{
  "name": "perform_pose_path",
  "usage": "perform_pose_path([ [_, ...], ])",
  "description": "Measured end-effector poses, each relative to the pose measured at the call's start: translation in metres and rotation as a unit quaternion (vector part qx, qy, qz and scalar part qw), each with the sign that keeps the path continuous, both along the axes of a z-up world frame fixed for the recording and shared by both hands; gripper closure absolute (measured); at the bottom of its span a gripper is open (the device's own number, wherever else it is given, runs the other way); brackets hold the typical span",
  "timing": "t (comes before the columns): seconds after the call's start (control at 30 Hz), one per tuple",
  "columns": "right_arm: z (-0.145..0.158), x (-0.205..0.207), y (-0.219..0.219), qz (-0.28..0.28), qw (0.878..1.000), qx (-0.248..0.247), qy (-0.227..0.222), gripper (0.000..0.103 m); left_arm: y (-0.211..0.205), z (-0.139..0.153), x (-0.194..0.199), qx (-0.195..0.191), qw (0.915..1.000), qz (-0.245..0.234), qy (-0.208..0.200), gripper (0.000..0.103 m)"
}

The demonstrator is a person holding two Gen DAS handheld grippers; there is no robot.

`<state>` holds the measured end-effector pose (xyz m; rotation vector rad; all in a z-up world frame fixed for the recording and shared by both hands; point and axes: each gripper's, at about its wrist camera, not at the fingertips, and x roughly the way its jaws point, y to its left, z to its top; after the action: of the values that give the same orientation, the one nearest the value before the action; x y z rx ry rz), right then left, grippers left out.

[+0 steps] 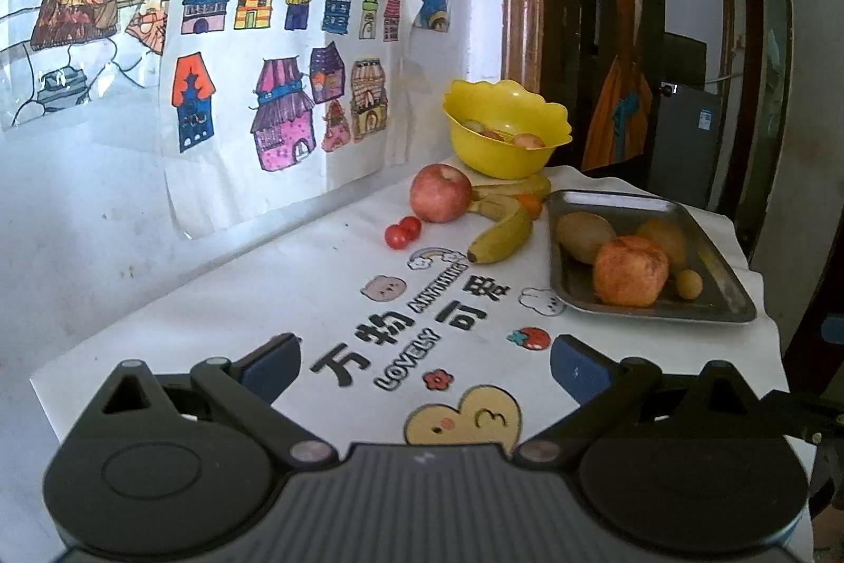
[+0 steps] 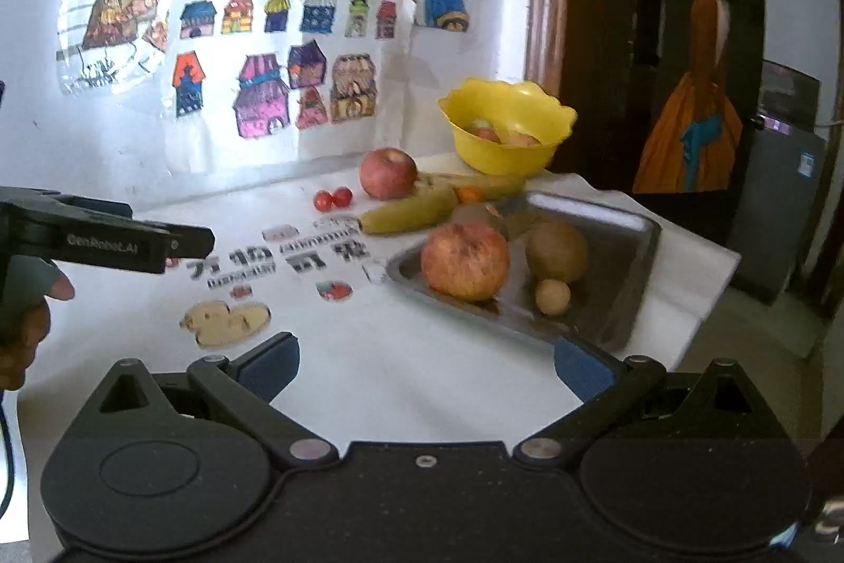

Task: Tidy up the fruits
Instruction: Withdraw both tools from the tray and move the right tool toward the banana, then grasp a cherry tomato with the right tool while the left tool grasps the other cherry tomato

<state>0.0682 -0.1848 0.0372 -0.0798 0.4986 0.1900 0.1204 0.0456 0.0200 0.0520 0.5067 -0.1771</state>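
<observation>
A metal tray on the right holds a reddish round fruit, brown kiwis and a small yellow fruit. Loose on the cloth lie a red apple, bananas, two cherry tomatoes and a small orange fruit. A yellow bowl with fruit stands at the back. My left gripper and right gripper both stand open and empty, short of the fruit.
A white printed cloth covers the table, which ends at the right beside the tray. Drawings hang on the wall along the left. The left gripper's side and a hand show at the left of the right wrist view.
</observation>
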Motion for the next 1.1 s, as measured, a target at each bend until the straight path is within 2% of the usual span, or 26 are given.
perform_pose_path([
  [0.17,0.023,0.037,0.016,0.052,0.998,0.001,-0.034,0.001,0.008,0.007,0.020,0.020,0.9996,0.013,-0.011,0.000],
  [0.3,0.036,0.073,0.019,0.087,0.994,0.025,-0.060,0.001,0.016,0.013,0.046,0.043,0.9988,0.022,-0.013,0.000],
  [0.4,0.041,0.104,0.025,0.099,0.993,0.018,-0.058,0.001,0.023,0.015,0.068,0.045,0.9985,0.027,-0.013,0.000],
  [0.5,0.044,0.134,0.030,0.135,0.989,0.009,-0.055,0.001,0.027,0.013,0.093,0.049,0.9982,0.033,-0.008,0.000],
  [0.63,0.047,0.183,0.034,0.153,0.988,0.015,-0.015,0.001,0.026,0.003,0.126,0.052,0.9985,0.018,-0.003,0.000],
  [0.83,0.042,0.264,0.052,0.141,0.983,0.081,0.084,0.001,0.019,-0.022,0.166,0.058,0.9983,-0.005,0.004,0.000],
  [0.93,0.034,0.294,0.066,0.139,0.978,0.097,0.119,0.007,0.017,-0.030,0.183,0.053,0.9984,-0.010,0.015,0.000],
  [1.03,0.021,0.318,0.078,0.135,0.976,0.089,0.143,0.014,0.018,-0.034,0.197,0.043,0.9987,-0.015,0.022,0.001],
  [1.1,0.012,0.328,0.085,0.134,0.975,0.079,0.156,0.020,0.018,-0.037,0.204,0.037,0.9985,-0.027,0.029,0.006],
])
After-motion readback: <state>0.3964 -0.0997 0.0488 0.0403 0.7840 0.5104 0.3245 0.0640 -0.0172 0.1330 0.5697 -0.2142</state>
